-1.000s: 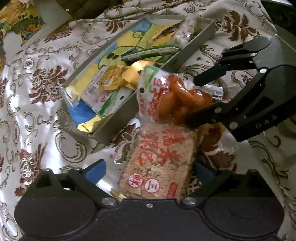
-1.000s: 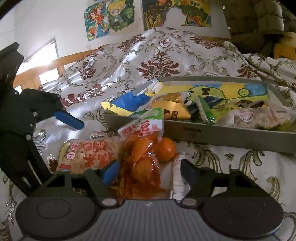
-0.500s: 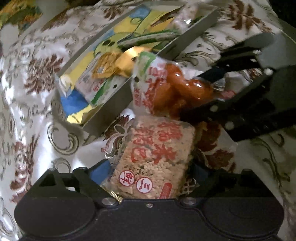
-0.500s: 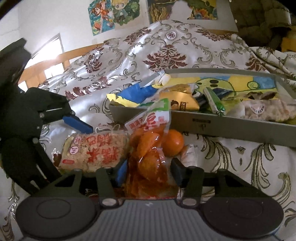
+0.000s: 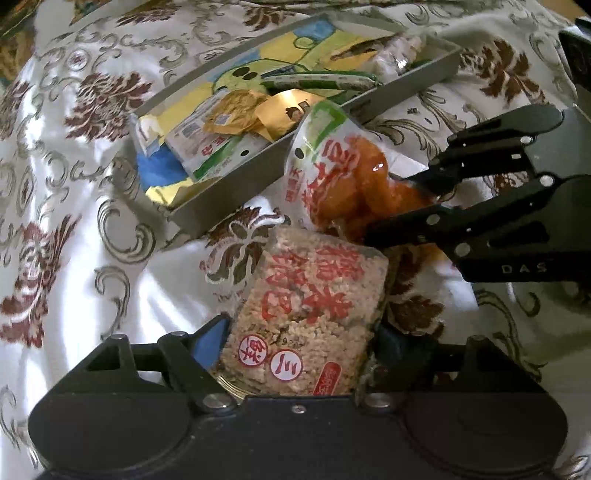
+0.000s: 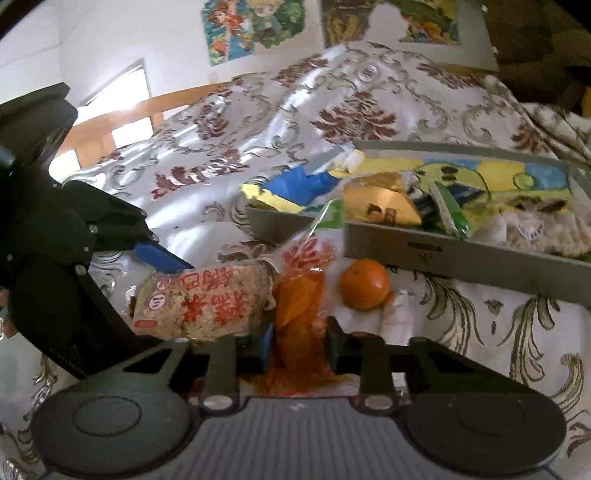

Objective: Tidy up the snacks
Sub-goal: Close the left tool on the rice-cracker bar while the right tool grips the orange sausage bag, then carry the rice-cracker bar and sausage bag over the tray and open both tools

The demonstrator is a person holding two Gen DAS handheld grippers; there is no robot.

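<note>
Right tool (image 6: 298, 339) closing on orange snack bag (image 6: 301, 314) (mandarin (image 6: 364, 283) beside).

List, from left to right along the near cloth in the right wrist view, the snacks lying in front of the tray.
rice cracker pack → orange snack bag → mandarin → small white wrapped piece

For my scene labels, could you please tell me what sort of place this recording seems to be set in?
Probably a bedroom at home. Snacks and a grey tray lie on a soft, rumpled floral bedspread, seemingly a bed; cartoon posters hang on the wall, and a wooden rail runs behind.
</note>
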